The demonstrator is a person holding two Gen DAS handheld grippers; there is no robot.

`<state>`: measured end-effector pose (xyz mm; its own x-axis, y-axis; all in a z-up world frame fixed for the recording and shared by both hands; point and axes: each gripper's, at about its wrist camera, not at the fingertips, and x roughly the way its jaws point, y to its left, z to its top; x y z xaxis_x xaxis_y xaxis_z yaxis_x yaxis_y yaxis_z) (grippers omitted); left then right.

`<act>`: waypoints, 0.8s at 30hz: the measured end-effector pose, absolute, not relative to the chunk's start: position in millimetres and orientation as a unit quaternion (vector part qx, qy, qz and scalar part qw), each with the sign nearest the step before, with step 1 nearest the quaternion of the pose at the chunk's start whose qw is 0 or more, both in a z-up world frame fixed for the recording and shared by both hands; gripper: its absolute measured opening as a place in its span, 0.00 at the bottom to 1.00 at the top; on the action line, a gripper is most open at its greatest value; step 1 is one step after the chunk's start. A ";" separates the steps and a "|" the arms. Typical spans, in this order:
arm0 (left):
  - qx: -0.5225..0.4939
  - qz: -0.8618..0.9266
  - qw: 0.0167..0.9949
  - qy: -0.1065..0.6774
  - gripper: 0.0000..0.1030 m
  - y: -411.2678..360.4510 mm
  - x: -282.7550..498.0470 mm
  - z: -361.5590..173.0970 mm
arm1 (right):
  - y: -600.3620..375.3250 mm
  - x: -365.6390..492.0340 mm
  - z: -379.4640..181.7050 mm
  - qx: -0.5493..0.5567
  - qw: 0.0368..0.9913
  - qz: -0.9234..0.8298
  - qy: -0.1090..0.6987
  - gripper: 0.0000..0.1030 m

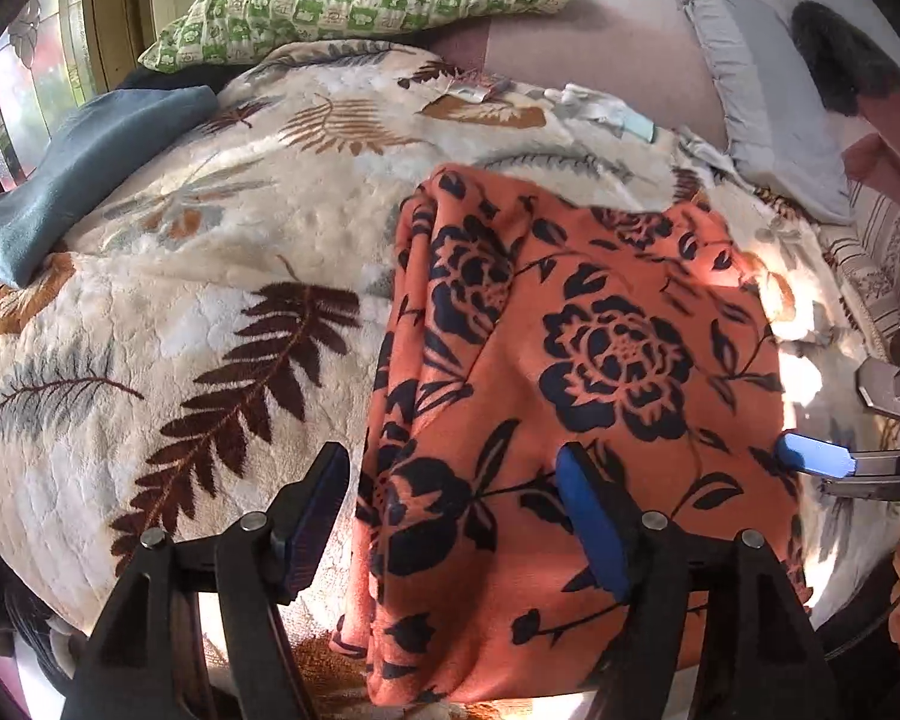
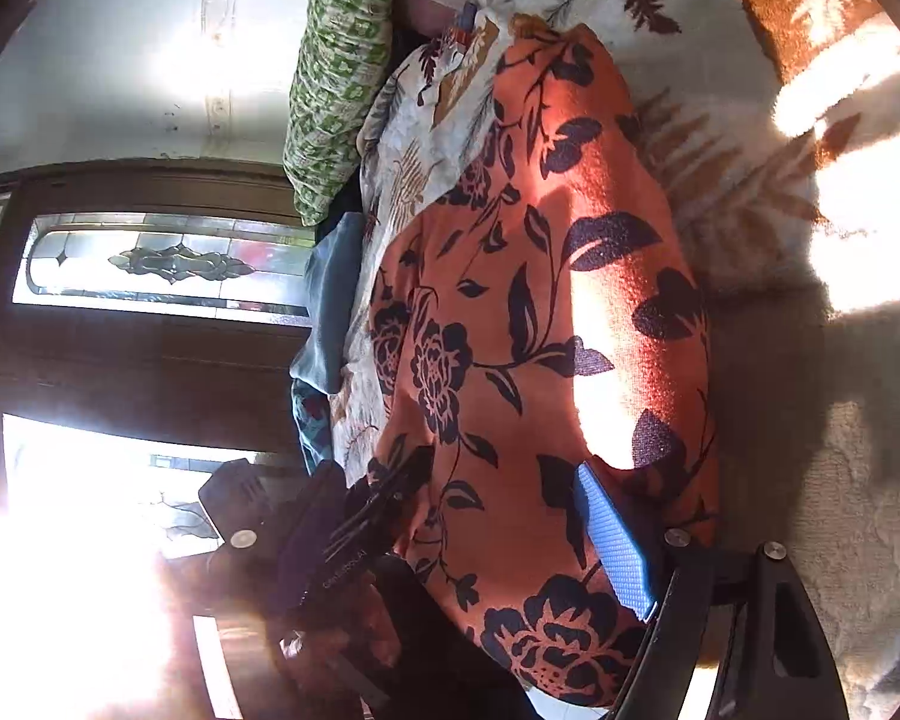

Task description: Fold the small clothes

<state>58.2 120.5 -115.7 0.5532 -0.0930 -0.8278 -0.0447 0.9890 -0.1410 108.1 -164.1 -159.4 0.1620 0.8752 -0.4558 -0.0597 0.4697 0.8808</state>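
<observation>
- On the bed, over a cream fleece blanket (image 1: 222, 276) printed with brown and grey fern leaves, lies an orange garment (image 1: 576, 372) with a dark navy flower print; it is folded over itself, with a bunched fold running down its left edge in the left wrist view.
- The left gripper (image 1: 456, 516) stands over the near part of the garment with its jaws apart. One blue-padded finger (image 1: 591, 528) sits over the orange cloth; the other finger (image 1: 315, 516) sits over the blanket just beside the garment's left edge. Nothing is clamped between them.
- The right gripper (image 2: 468, 540) has its jaws spread wide. Its blue pad (image 2: 615, 546) lies against or just above the garment near one end; contact cannot be confirmed. The opposite finger is dark, backlit and hard to read. No cloth is pinched.
- In the left wrist view the right gripper (image 1: 858, 444) enters from the right edge, its blue tip at the garment's right border.
- A green and white checked pillow (image 1: 366, 0) lies at the far side of the bed, well apart from the garment.
- A folded blue-grey cloth (image 1: 84, 168) rests on the blanket's far left, near the window (image 2: 162, 264).
- A grey frilled pillow (image 1: 762, 90) lies at the far right.
- Strong sunlight crosses the garment and blanket.
</observation>
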 end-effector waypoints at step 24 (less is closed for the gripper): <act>-0.065 -0.014 0.865 0.498 0.81 115.8 85.5 -134.9 | -162.5 153.4 -159.7 0.372 0.685 0.332 0.531 0.80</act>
